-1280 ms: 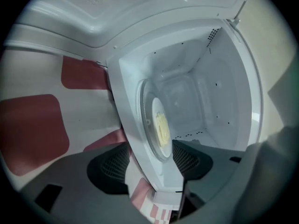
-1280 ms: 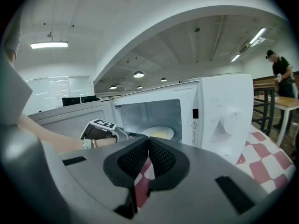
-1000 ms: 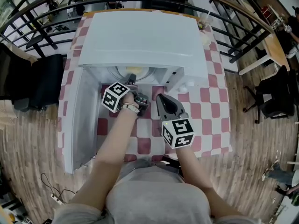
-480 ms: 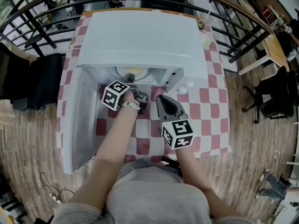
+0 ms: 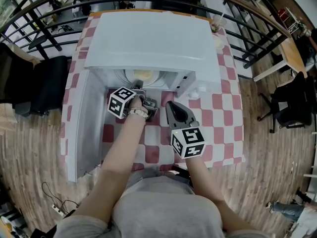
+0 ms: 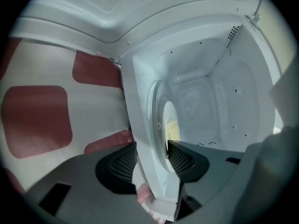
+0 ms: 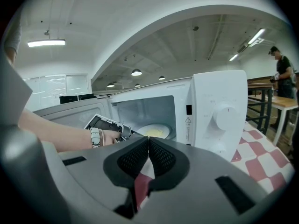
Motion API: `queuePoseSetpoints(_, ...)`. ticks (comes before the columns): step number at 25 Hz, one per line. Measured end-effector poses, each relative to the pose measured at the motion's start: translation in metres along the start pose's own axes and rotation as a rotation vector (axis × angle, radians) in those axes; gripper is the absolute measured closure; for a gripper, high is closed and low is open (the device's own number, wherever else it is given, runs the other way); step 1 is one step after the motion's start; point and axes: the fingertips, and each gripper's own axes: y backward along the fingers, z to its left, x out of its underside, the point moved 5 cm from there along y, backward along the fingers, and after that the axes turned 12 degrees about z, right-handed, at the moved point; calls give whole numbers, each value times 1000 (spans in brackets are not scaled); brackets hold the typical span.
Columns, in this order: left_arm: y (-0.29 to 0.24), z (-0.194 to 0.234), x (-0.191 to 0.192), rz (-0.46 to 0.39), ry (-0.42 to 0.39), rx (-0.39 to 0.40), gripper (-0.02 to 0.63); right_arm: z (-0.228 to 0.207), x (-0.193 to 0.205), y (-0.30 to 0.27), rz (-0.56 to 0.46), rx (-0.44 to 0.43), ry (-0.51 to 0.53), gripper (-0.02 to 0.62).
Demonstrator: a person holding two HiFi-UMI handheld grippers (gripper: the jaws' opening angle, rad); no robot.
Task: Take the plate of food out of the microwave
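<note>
Right gripper (image 7: 148, 142) is nearest, over the counter (image 5: 218, 120) in front of the microwave (image 5: 148, 38). Its jaws are pressed together with nothing in them, and only red-check cloth shows below the pads.

Left gripper (image 6: 152, 146) is further in, at the mouth of the cavity and rolled on its side, with a moderate gap between the jaws. In that gap its own view shows the white front sill of the cavity. The right-hand jaw tip in that view overlaps the near rim of the plate (image 6: 169, 125). Can't tell whether either pad touches the plate or the sill.

Plate sits inside the microwave on the turntable (image 6: 156, 120), with yellow food (image 6: 172, 126) on it.
- Head view: only the plate's front arc shows – the rest is hidden under the microwave top.
- Left gripper view: plate is nearly edge-on, one end cut off by the jaw.
- Food is too small to identify.

Door (image 5: 84, 128) stands fully open on the left.

Count:
- 2 grippers
- 2 marker cubes (image 5: 121, 102), (image 5: 188, 142)
- 1 microwave
- 1 door
- 1 plate
- 1 knob (image 7: 226, 118) clear on the panel; a second round control below it is half hidden behind the right gripper's body

Far back in the right gripper view: one person (image 7: 282, 71) standing, small.
</note>
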Motion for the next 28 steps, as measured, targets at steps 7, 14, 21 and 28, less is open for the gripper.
queuePoseSetpoints(7,6,-2,1,-3,-5,20,456,4,1,4,-7,-6,1,569)
queuePoseSetpoints(14,11,-5,3,-4,-11,34,510,4,2,9,-10,2,0,569)
queuePoseSetpoints(21,16,-9,4,-8,-16,50,566,6,1,15,-21,5,1,569)
queuePoseSetpoints(28,21,-12,5,-23,-16,130,585,8,0,18,-27,4,7,569)
